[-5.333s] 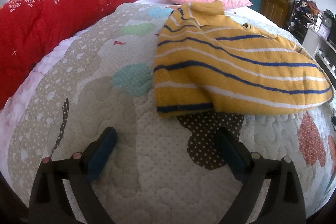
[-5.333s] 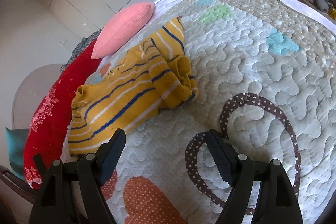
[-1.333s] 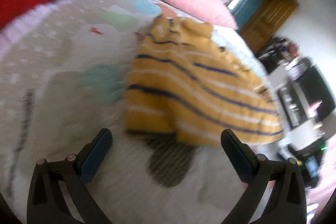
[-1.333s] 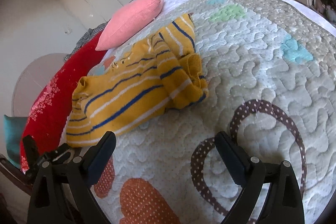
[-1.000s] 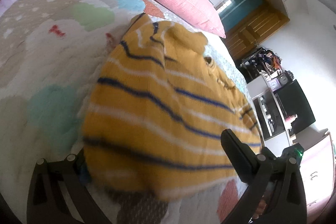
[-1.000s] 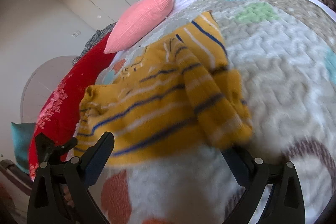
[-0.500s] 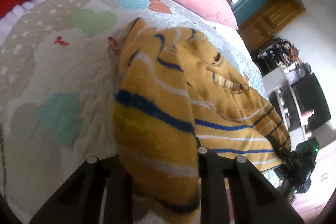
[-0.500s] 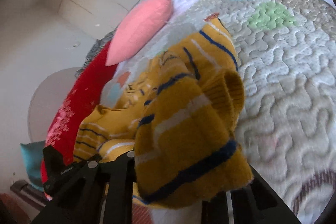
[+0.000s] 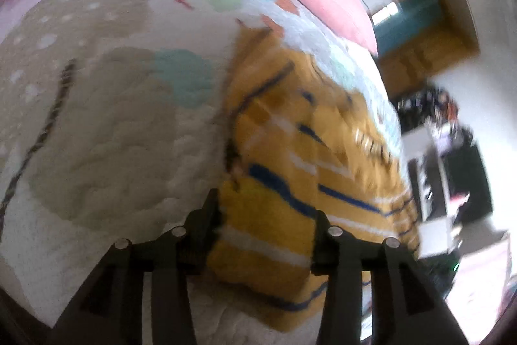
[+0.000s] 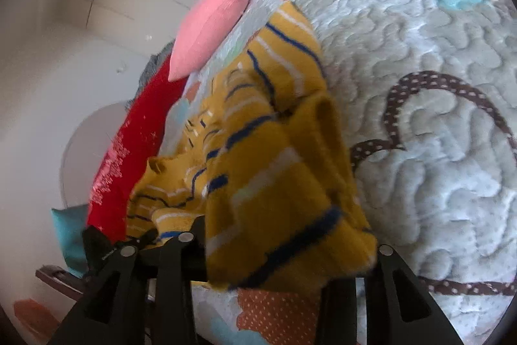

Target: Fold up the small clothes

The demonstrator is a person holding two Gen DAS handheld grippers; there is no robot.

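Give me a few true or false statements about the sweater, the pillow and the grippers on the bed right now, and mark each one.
1. The yellow striped sweater lies between the fingers of both grippers. True.
2. The pink pillow sits on top of the sweater. False: it lies apart, farther up the quilt.
3. The sweater's stripes are red and green. False: they are blue and white.
4. The left gripper has sweater fabric between its fingers. True; they are opening.
5. The right gripper is over bare quilt, empty. False: sweater fabric drapes over it.
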